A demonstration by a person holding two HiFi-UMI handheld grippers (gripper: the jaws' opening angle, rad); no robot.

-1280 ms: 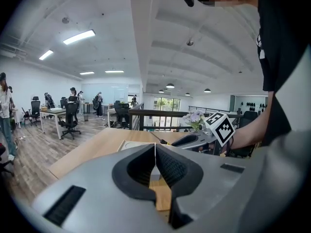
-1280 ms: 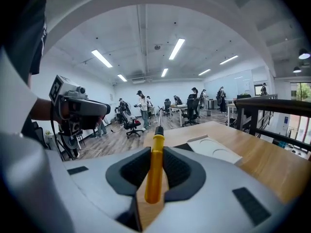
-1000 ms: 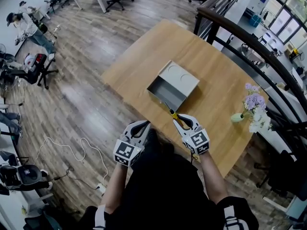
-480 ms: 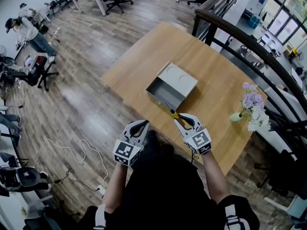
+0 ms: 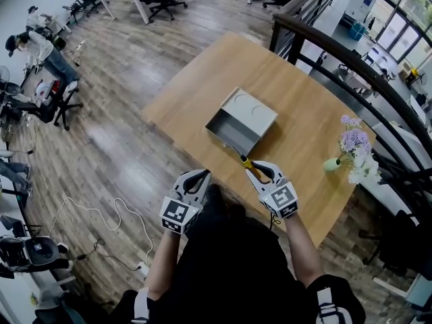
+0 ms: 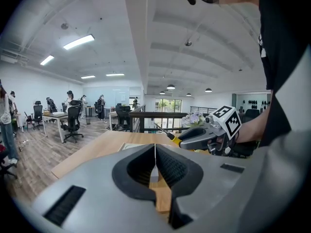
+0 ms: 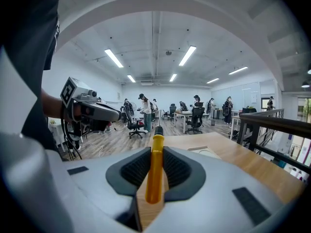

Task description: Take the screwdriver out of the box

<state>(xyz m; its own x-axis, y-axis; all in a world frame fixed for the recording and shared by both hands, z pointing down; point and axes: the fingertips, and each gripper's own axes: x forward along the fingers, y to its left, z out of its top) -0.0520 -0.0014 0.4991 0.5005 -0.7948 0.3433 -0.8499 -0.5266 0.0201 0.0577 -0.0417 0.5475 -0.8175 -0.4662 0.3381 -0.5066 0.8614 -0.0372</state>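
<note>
My right gripper is shut on the screwdriver, whose yellow handle sits between the pads while its shaft points toward the box. The grey box lies on its side on the wooden table, open face toward me, just ahead of the screwdriver tip. My left gripper hangs over the floor beside the table's near edge, jaws shut with nothing between them. In the left gripper view the right gripper and the screwdriver show to the right.
A vase of pale flowers stands near the table's right edge. A dark railing runs behind the table. Office chairs, desks and people stand on the wooden floor to the left. A white cable lies on the floor.
</note>
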